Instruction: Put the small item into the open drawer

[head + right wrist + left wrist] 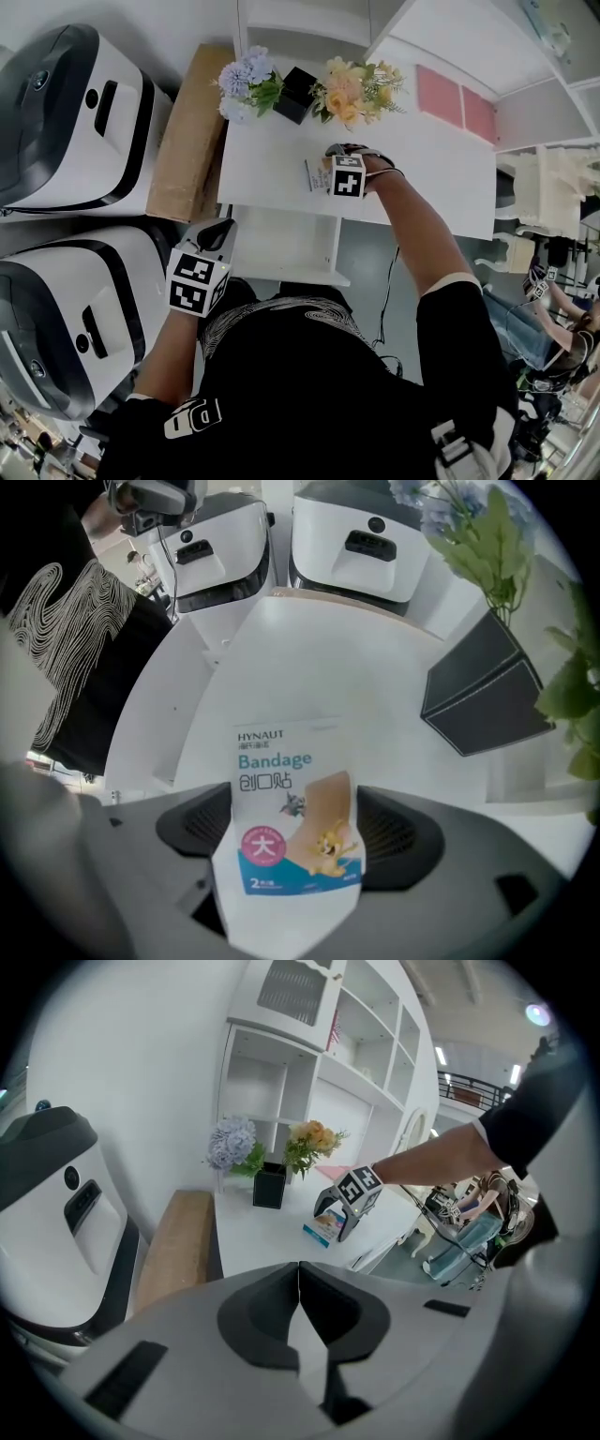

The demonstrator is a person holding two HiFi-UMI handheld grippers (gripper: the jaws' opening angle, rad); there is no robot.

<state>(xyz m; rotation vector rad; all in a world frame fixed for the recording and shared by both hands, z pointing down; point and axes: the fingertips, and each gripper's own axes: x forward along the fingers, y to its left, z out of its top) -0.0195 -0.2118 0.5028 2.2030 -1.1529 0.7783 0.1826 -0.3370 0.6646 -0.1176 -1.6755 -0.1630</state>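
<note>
A small bandage box (pixel 317 175) (pixel 322 1231) (pixel 292 808) lies on the white table (pixel 422 169), near its front edge. My right gripper (pixel 326 176) (pixel 331 1226) (pixel 295 832) points straight down over it, open, with one jaw on each side of the box and the pads at its edges. The open white drawer (pixel 281 246) (pixel 173 714) juts out below the table's front edge. My left gripper (pixel 223 232) (pixel 298 1283) hovers by the drawer's left side, shut and empty, its tips touching.
A black vase (pixel 298 94) (pixel 483 691) stands at the back of the table between blue flowers (pixel 244 80) and orange flowers (pixel 352 89). Two white machines (pixel 75 112) (pixel 66 319) and a brown board (pixel 187 131) lie to the left. White shelves (pixel 319 1063) rise behind.
</note>
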